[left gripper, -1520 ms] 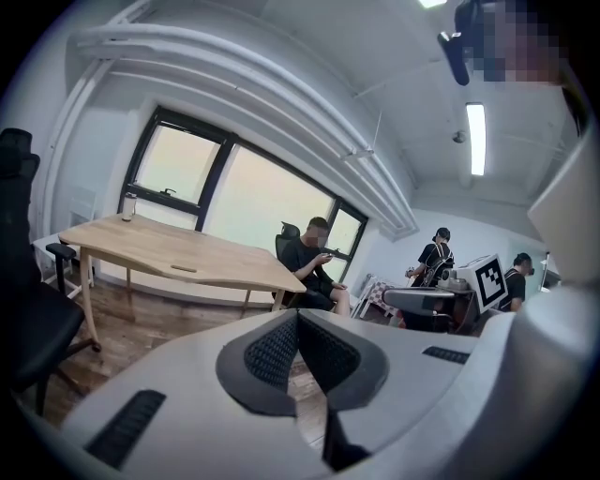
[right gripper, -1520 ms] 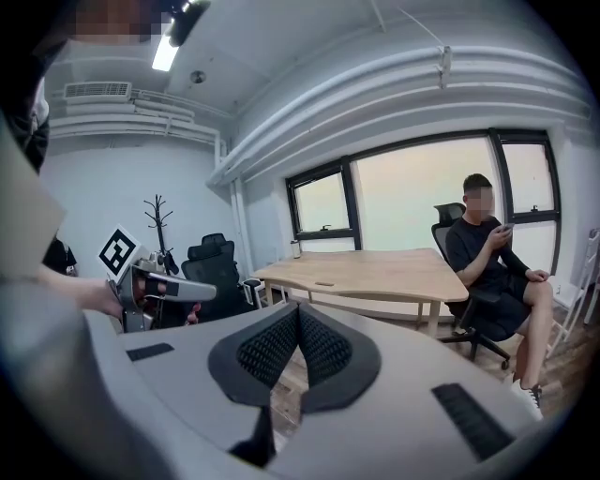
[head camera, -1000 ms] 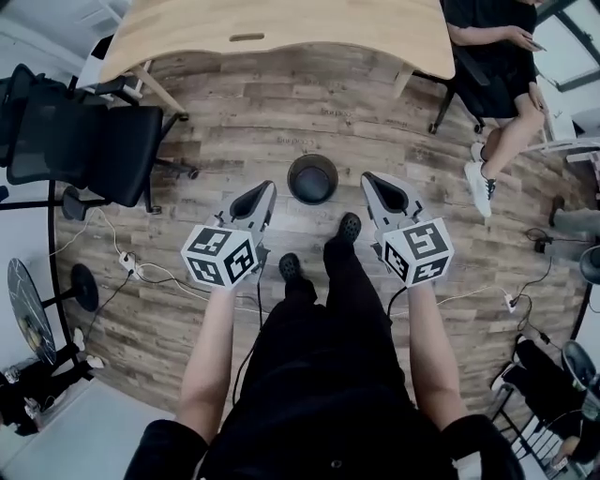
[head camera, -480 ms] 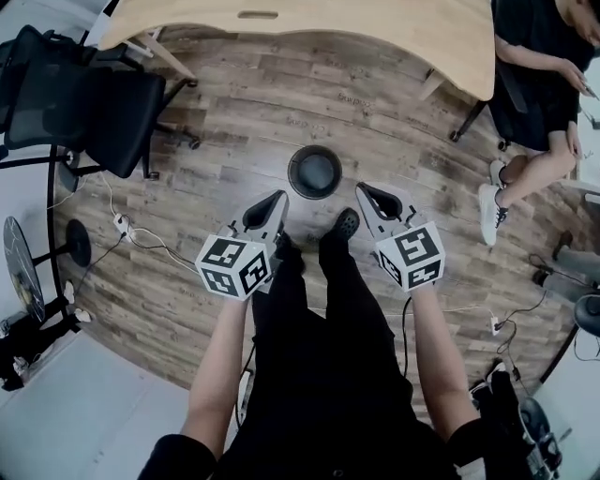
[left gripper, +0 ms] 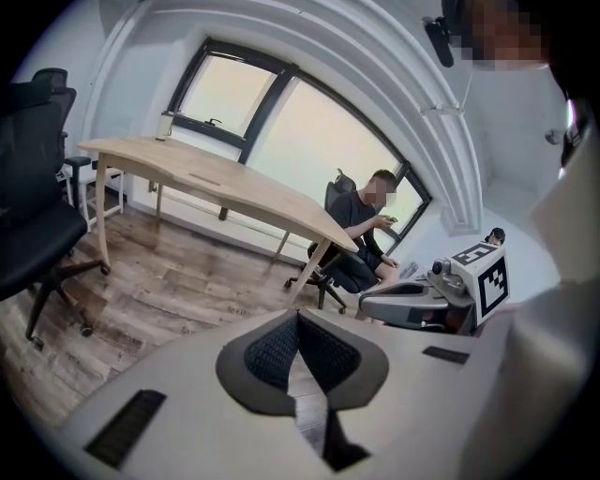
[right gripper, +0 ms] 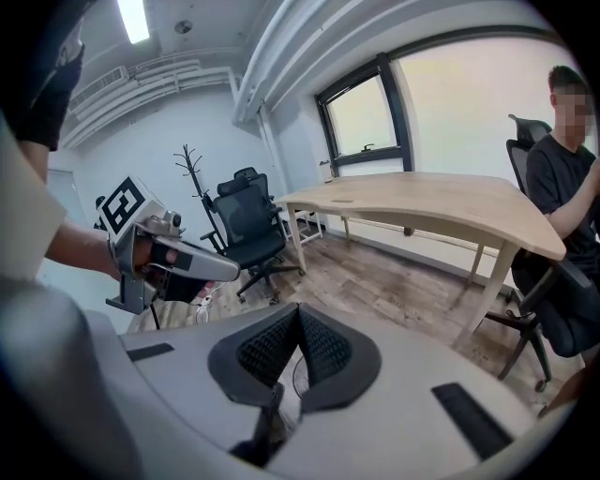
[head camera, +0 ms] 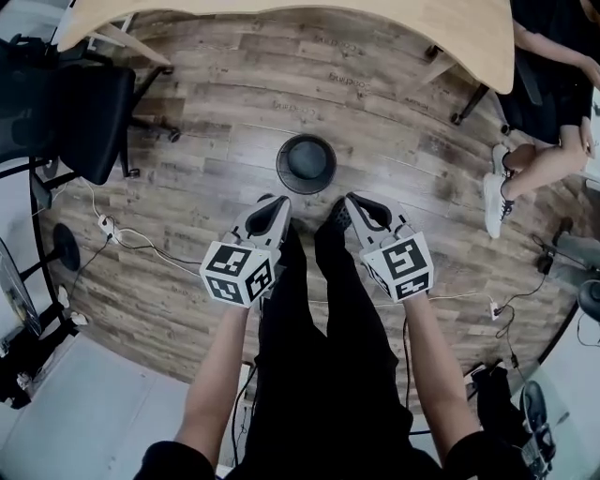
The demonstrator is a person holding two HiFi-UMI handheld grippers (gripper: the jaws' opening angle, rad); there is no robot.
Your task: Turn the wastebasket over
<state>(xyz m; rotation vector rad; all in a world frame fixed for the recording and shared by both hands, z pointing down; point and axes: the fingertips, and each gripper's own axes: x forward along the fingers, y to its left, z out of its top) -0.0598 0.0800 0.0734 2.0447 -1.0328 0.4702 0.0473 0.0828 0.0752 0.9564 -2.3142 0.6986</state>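
Black wastebasket (head camera: pixel 307 163) stands beyond left gripper (head camera: pixel 277 201) and right gripper (head camera: pixel 352 200).

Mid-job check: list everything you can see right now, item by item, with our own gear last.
wastebasket: one, black, on the floor just ahead of both grippers
floor: one, brown wood planks, underfoot
desk: one, light wood, beyond the wastebasket
office chair: one, black, left of the desk
seated person: one, dark clothes, at the desk's right end
power strip: one, white, with cables, floor at left
coat stand: one, dark, by the wall
left gripper: one, grey, shut, empty
right gripper: one, grey, shut, empty
legs: two, black trousers, between the grippers
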